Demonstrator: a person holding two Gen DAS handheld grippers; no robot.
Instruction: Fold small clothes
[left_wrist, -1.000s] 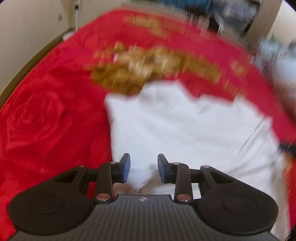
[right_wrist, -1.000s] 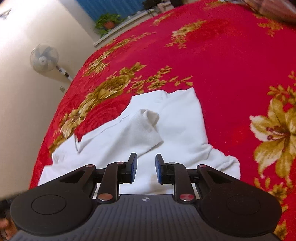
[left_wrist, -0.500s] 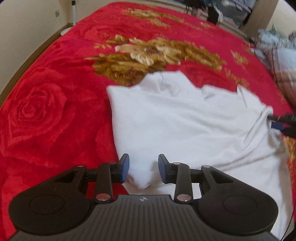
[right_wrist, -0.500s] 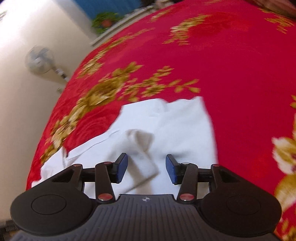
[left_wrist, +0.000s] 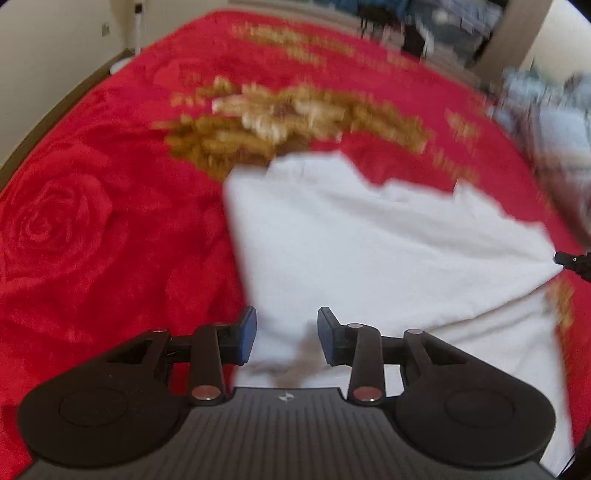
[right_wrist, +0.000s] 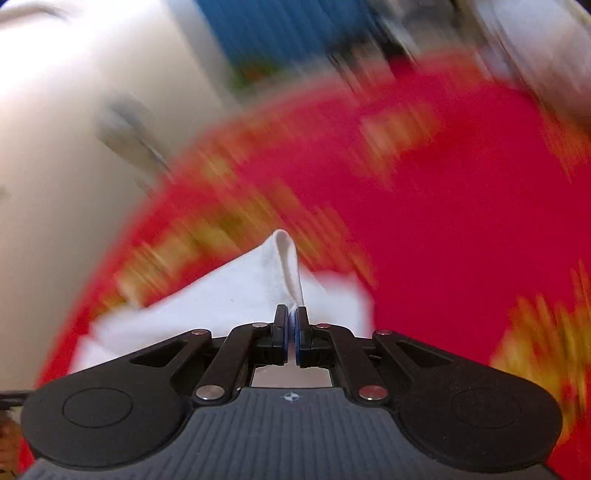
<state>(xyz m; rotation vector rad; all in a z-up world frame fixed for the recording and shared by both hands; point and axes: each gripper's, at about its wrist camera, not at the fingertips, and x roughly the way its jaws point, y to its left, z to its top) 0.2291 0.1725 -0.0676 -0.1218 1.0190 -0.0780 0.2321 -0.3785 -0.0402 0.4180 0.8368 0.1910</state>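
White garment (left_wrist: 369, 243): soft knit, matte, lying spread on a bed under a plush red blanket (left_wrist: 92, 229) with gold flower motifs and an embossed rose at 9 o'clock in the left wrist view. Far hem jagged; near edge bunched into a small peak between the left jaws.

Left gripper (left_wrist: 286, 336): jaws parted, blue pads either side of the fabric peak, not pressing on it; they have just been opening slightly.

Right gripper (right_wrist: 291, 328): jaws have just snapped closed and are clenched on a pinch of the white cloth. A rolled, tube-like fold rises from the pads toward 12 o'clock. In the left wrist view its black tip shows at 3 o'clock, the cloth drawn taut to a point there.

Right wrist view heavily motion-blurred; pale wall (right_wrist: 55, 166) at 9 o'clock.
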